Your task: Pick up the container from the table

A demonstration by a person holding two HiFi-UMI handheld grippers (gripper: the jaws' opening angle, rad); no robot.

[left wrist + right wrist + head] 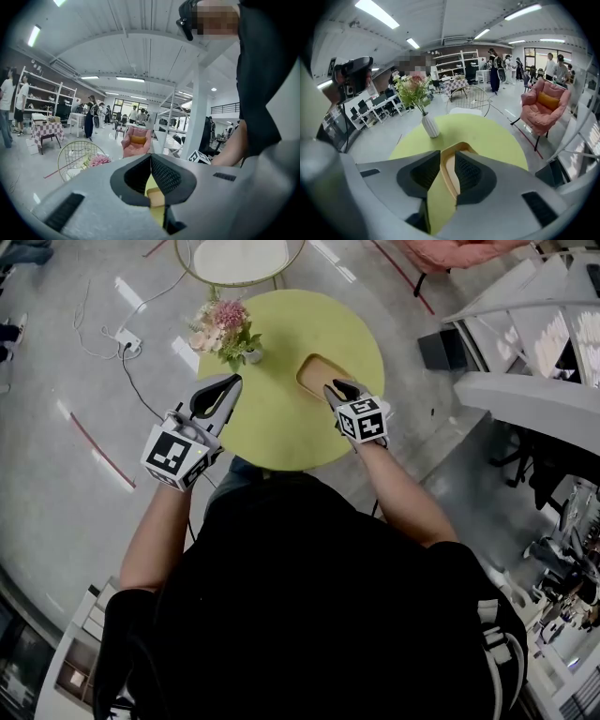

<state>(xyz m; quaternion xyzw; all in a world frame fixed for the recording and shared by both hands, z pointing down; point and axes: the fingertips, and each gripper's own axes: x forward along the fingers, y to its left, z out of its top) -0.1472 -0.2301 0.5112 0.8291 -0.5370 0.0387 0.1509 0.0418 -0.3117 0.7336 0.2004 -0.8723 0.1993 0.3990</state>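
1. Right gripper (448,158), jaws a narrow slit apart, gripping nothing.
2. Just under its tips, on the yellow table (497,136): the tan container (450,171), near rim inside the gap, seemingly untouched.
3. Left gripper (151,157), tips pressed together, empty, well left of the container.

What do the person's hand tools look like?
The left gripper and right gripper are light grey beak-shaped shells with black ribbed pads, each carrying a white cube of black square markers. No cables show. The person wears a black short-sleeved top.
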